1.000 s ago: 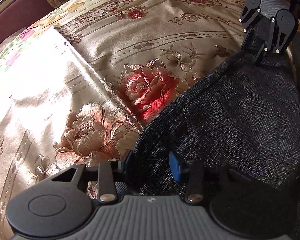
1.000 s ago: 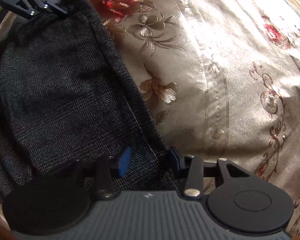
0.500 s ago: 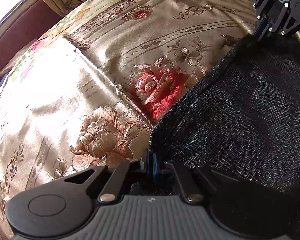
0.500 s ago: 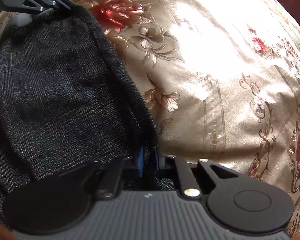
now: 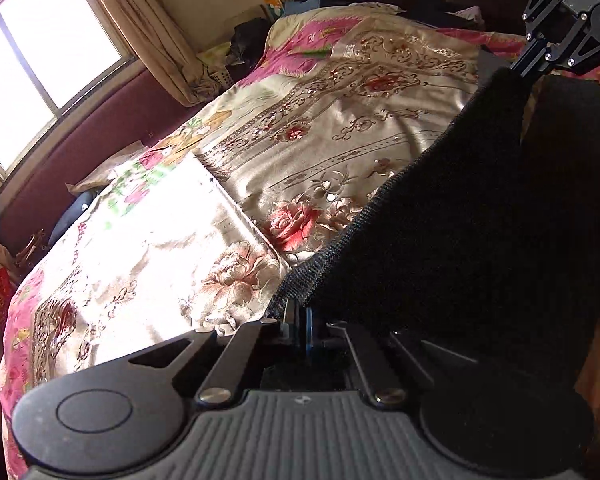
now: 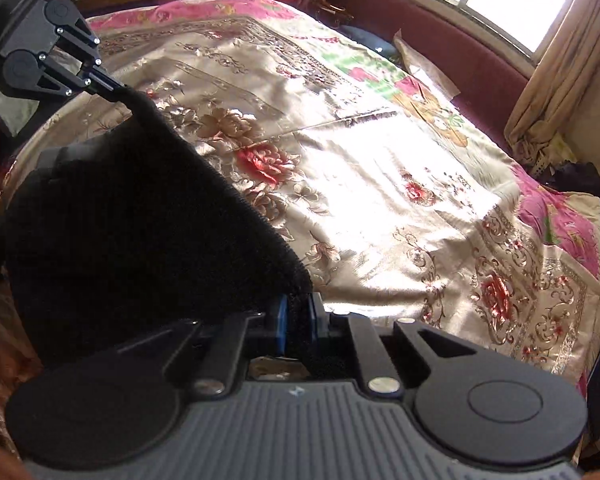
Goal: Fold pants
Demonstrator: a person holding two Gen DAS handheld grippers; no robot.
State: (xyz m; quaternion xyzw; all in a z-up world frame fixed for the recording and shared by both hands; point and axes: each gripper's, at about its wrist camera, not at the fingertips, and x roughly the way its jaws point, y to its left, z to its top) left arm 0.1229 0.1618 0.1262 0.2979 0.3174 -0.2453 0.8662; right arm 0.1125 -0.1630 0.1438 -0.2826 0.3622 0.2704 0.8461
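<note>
The dark grey pants [image 5: 480, 232] hang lifted above the bed, stretched between my two grippers. My left gripper [image 5: 302, 322] is shut on one corner of the pants' edge. My right gripper [image 6: 298, 320] is shut on the other corner of the pants [image 6: 120, 220]. The right gripper also shows at the top right of the left wrist view [image 5: 516, 70], and the left gripper at the top left of the right wrist view [image 6: 122, 94]. The lower part of the pants is hidden below the fabric.
A floral gold and pink bedspread [image 5: 220, 208] covers the bed [image 6: 400, 184] under the pants. A maroon padded bench [image 6: 440, 44] runs below a window with beige curtains [image 5: 148, 32]. Clutter lies at the far corner [image 5: 248, 44].
Both grippers closed on the pants' edge and raised it off the bed. The views tilted up, so the window and room now show.
</note>
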